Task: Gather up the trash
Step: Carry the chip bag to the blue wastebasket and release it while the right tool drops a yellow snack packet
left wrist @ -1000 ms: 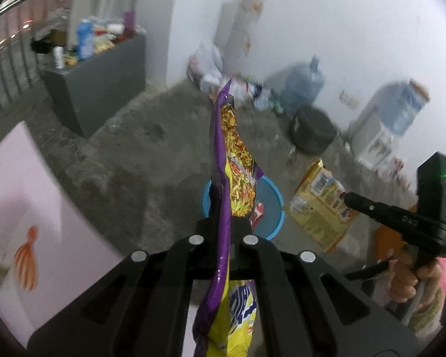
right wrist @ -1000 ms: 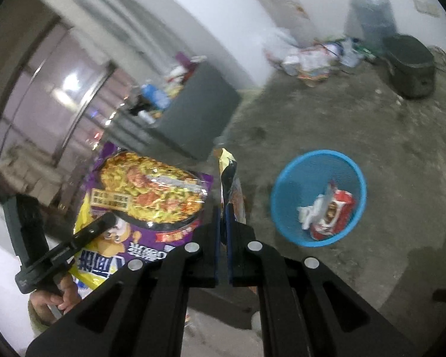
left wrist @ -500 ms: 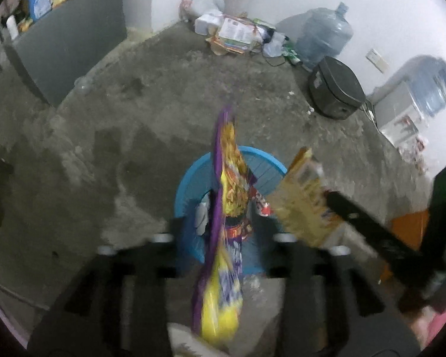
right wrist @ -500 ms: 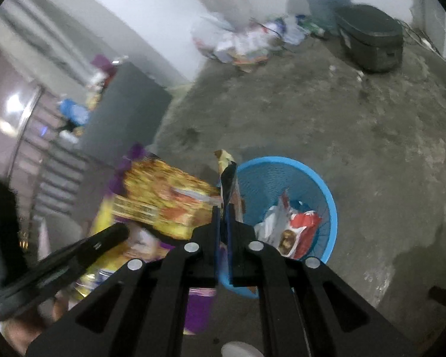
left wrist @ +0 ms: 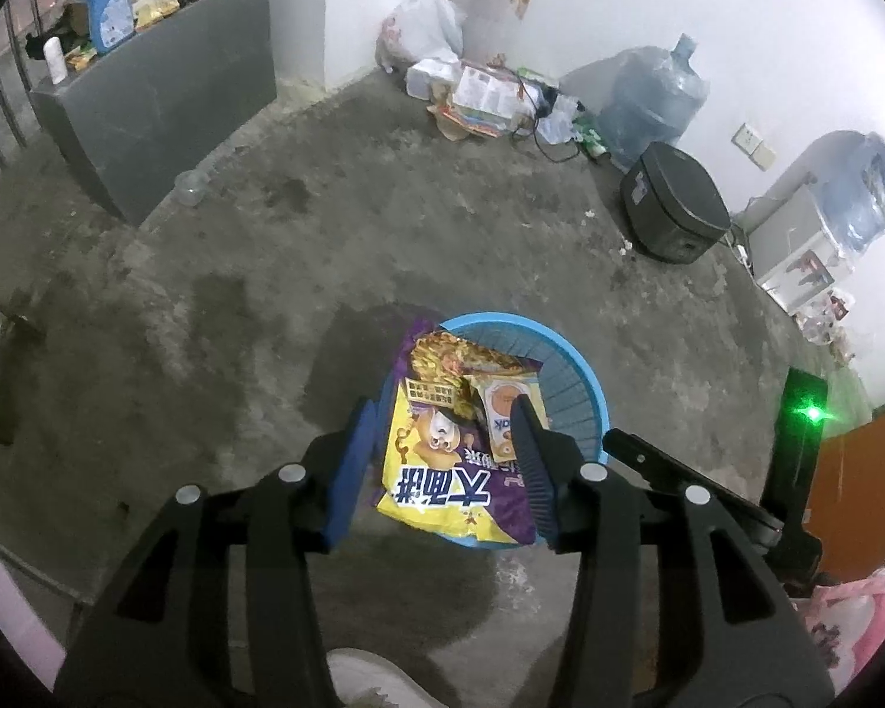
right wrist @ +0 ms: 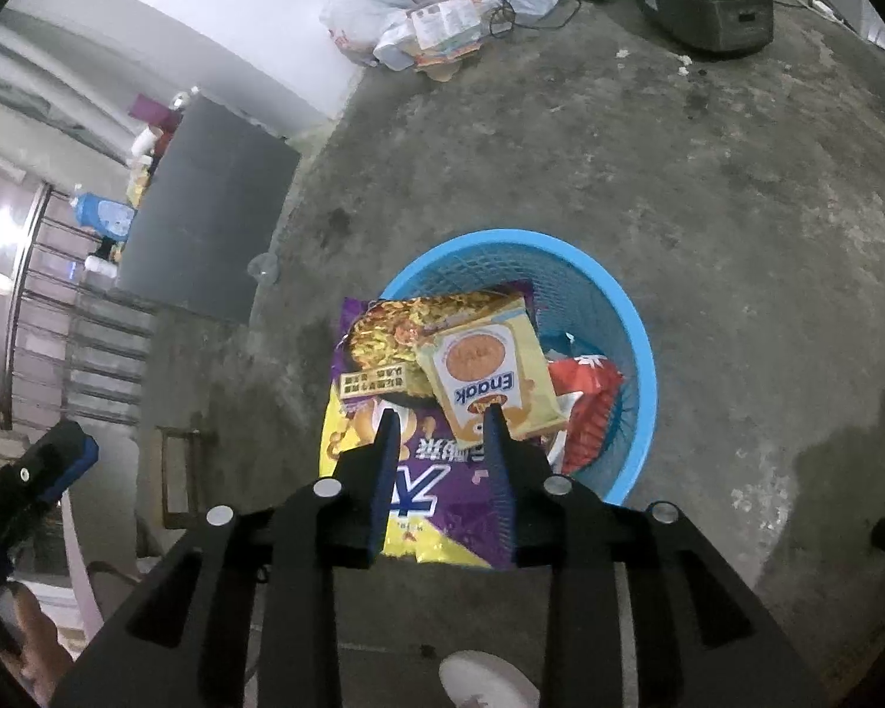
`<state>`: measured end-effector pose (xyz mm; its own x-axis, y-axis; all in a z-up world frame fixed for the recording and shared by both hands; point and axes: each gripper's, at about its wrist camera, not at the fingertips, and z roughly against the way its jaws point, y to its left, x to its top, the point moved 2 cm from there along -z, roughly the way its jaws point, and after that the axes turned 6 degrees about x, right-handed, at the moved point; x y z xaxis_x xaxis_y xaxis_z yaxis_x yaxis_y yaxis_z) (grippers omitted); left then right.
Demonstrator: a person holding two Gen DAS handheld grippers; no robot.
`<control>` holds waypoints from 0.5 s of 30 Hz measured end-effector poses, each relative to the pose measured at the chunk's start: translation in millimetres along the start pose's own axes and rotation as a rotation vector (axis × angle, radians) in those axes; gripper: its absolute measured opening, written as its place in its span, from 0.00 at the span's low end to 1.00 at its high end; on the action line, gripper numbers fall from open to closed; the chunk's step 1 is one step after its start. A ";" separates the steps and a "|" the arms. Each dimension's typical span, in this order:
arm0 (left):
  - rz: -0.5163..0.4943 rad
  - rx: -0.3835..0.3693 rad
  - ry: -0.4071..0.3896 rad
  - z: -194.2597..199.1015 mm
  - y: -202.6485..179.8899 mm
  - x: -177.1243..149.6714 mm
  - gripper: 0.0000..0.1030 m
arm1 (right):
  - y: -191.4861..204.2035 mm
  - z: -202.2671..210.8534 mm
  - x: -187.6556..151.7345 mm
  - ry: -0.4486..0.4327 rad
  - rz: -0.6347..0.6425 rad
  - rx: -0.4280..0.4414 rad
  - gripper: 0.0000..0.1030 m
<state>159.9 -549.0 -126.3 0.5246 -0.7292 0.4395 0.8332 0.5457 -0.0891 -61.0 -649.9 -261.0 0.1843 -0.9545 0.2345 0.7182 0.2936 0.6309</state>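
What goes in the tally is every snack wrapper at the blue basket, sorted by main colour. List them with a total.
Purple and yellow wrapper: 1
Pale yellow Enaak wrapper: 1
Red wrapper: 1
Total: 3, all at the blue basket; the purple one overhangs its rim. More may lie hidden beneath.

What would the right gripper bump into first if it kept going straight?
Probably the purple bag, lying over the blue basket rim. The open right gripper points straight at it, with the yellow Enaak packet just beside.
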 end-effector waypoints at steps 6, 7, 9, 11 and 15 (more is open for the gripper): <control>-0.020 -0.012 -0.049 57.5 15.8 -12.3 0.43 | 19.7 14.3 -10.4 0.017 0.111 0.022 0.28; -0.026 -0.005 -0.059 72.9 23.4 -18.1 0.44 | 21.5 10.6 -10.0 0.026 0.122 0.018 0.28; -0.034 0.014 -0.068 97.5 36.8 -29.7 0.44 | 26.2 -8.3 -11.6 0.071 0.136 0.002 0.29; -0.034 0.025 -0.084 129.7 57.9 -48.2 0.46 | 26.2 -37.8 -13.3 0.126 0.133 -0.024 0.29; 0.021 0.097 -0.150 201.0 115.4 -100.7 0.50 | 7.7 -120.5 -14.7 0.261 0.074 -0.116 0.29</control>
<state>168.1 -329.6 -1.1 0.5040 -0.6513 0.5673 0.7974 0.6032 -0.0160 22.7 -639.9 -348.6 0.3948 -0.9162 0.0689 0.7656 0.3695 0.5266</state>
